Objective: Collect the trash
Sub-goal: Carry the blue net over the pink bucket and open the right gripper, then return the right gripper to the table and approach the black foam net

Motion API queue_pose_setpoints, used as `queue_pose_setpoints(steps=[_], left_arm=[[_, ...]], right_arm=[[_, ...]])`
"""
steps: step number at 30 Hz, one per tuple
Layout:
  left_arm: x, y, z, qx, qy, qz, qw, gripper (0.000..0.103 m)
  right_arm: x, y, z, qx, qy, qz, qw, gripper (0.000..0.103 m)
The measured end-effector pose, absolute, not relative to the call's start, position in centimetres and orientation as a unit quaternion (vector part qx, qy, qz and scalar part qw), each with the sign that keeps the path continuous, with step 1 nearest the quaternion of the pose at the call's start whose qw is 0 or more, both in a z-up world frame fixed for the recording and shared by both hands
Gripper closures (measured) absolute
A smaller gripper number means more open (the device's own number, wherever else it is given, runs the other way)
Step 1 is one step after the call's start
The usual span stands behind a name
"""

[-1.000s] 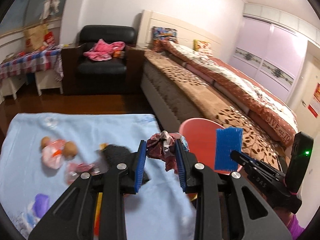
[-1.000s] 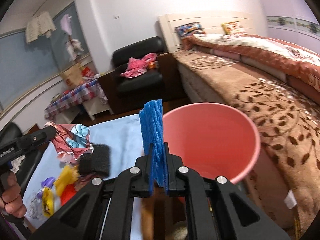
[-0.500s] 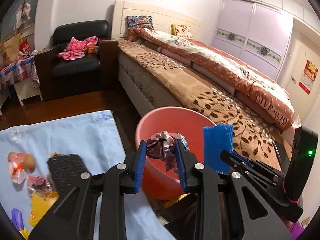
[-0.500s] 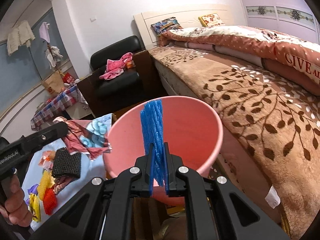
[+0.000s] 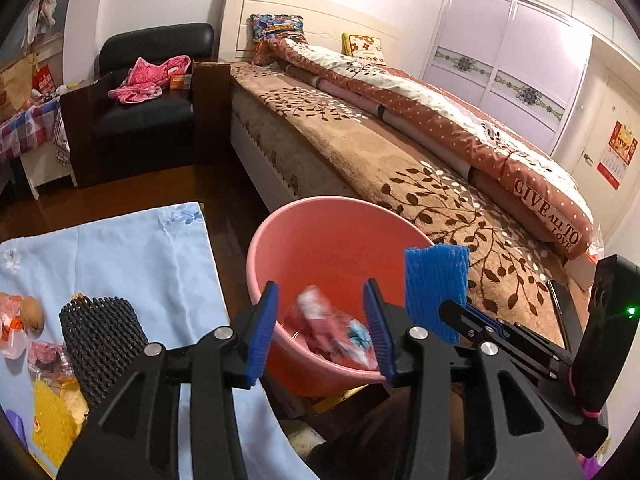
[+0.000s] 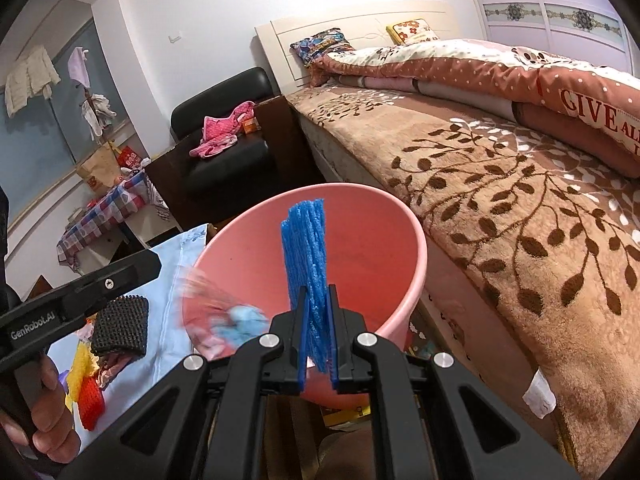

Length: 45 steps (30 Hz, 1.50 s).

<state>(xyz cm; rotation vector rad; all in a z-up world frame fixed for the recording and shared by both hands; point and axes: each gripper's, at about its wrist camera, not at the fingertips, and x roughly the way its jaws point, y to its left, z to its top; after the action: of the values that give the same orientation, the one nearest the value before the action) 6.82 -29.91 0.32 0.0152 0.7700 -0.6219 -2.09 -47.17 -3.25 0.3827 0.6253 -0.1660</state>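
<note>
A pink plastic basin (image 5: 256,264) (image 6: 416,264) stands on the floor beside the bed. Over its near rim my left gripper (image 5: 322,330) has its jaws opening, and the crumpled red and blue wrapper (image 5: 328,330) (image 6: 224,316) is blurred, loose between the pads and falling into the basin. My right gripper (image 6: 316,340) is shut on a blue foam net sleeve (image 6: 306,264) (image 5: 436,284), held upright above the basin's near side. More trash lies on the light blue cloth (image 5: 132,256): a black foam net (image 5: 100,340) (image 6: 120,330), yellow and red nets (image 6: 86,380), small wrappers.
The bed with a brown leaf-patterned blanket (image 5: 400,176) runs along the right. A black armchair (image 5: 148,116) with pink clothes stands at the back, and a checked-cloth table (image 5: 20,132) at far left. Dark wooden floor lies between cloth and bed. A person's hand (image 6: 44,420) holds the left gripper.
Both grippers moved from over the cloth to above the basin. The left jaws have spread apart and the wrapper has dropped from them. The right grip on the blue net is unchanged.
</note>
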Motion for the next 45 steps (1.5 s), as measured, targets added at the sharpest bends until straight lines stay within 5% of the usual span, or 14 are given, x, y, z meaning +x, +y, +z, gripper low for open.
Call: queue_pose_setpoints(steps=[4,8,45], left_arm=[[6.7,-29.4,0.3,0.005,0.372,-0.297,0.879,0.059],[6.5,-29.1,0.4,0.002,0.374,-0.298,0.878,0.059],[2.2,-18.3,1.1,-0.010,0.370,-0.234,0.899,0.059]], right_arm=[[-2.1,-47.2,-3.2,0.190,0.302,-0.083,0.931,0.093],[-2.3,-47.3,-3.0,0.194,0.292,-0.094,0.932,0.060],[-4.1,-40.0,-0.6,0.151,0.290,-0.011,0.945,0.060]])
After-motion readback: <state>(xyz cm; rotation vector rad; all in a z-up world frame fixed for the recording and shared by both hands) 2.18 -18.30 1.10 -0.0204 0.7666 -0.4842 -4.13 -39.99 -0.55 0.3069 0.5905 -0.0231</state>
